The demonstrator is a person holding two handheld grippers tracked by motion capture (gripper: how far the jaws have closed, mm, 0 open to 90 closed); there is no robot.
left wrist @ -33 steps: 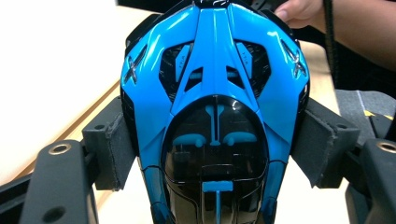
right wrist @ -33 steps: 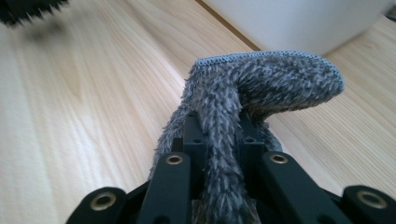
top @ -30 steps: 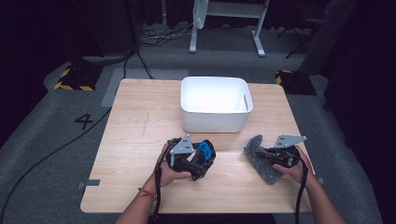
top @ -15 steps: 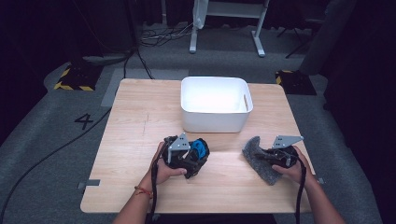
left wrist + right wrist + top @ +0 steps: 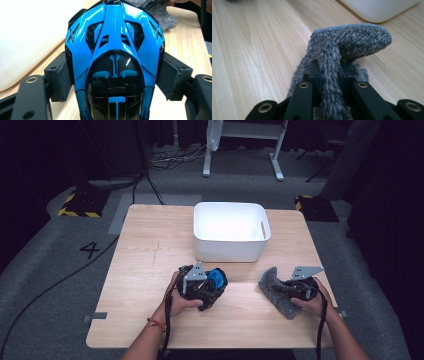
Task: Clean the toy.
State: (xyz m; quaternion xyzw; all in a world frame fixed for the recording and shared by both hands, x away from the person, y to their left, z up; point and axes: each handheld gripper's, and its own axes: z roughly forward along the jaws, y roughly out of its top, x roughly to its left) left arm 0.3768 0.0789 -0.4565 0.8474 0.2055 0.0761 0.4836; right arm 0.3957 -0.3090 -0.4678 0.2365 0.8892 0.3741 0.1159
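A glossy blue and black toy car point(image 5: 113, 37) sits between the jaws of my left gripper point(image 5: 113, 82), and both pads point(image 5: 61, 80) press on its sides. From above, that gripper point(image 5: 216, 282) holds the toy car point(image 5: 216, 277) just over the table's front middle. My right gripper point(image 5: 281, 289) is at the front right, shut on a grey fuzzy cloth point(image 5: 270, 280). In the right gripper view the cloth point(image 5: 352, 40) rises out of the closed jaws of my right gripper point(image 5: 328, 67) and flops over to the right, its lower end lying on the wood.
A white plastic bin point(image 5: 227, 250) stands at the table's middle back, just beyond both grippers; its wall is in the left gripper view point(image 5: 30, 30) and the right gripper view point(image 5: 379, 7). Bare wooden tabletop point(image 5: 145, 260) lies to the left. Cables run over the grey floor point(image 5: 75, 265).
My left gripper has shifted slightly to the left with the toy car in it. The right gripper and the cloth have stayed in place.
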